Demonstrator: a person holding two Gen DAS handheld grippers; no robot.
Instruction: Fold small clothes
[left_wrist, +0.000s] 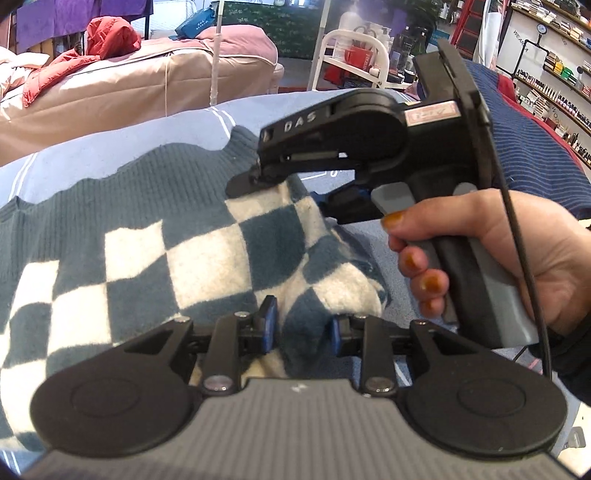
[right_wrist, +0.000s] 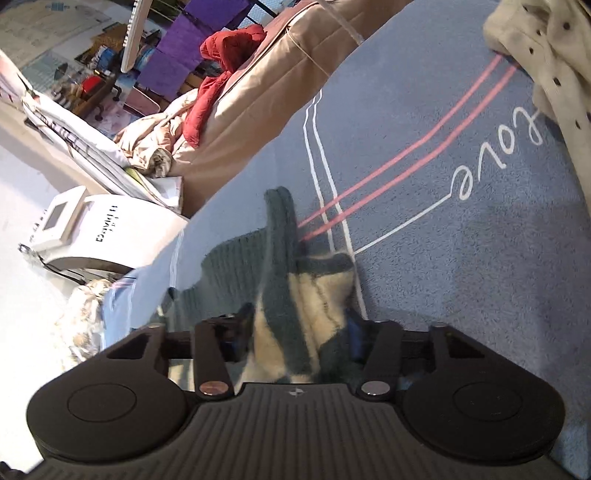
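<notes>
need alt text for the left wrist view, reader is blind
The left gripper grips a fold of a blue-and-cream checked sweater lying on a blue bedspread. Just ahead, the right gripper, held in a hand with orange nails, pinches the same fold.

sweater (left_wrist: 207, 254): teal-cream checks, teal ribbed hem | blanket (right_wrist: 461, 277): blue, pink stripes, white lines

"DAS" on right gripper (left_wrist: 255, 177); "Love" on blanket (right_wrist: 461, 240)
</notes>
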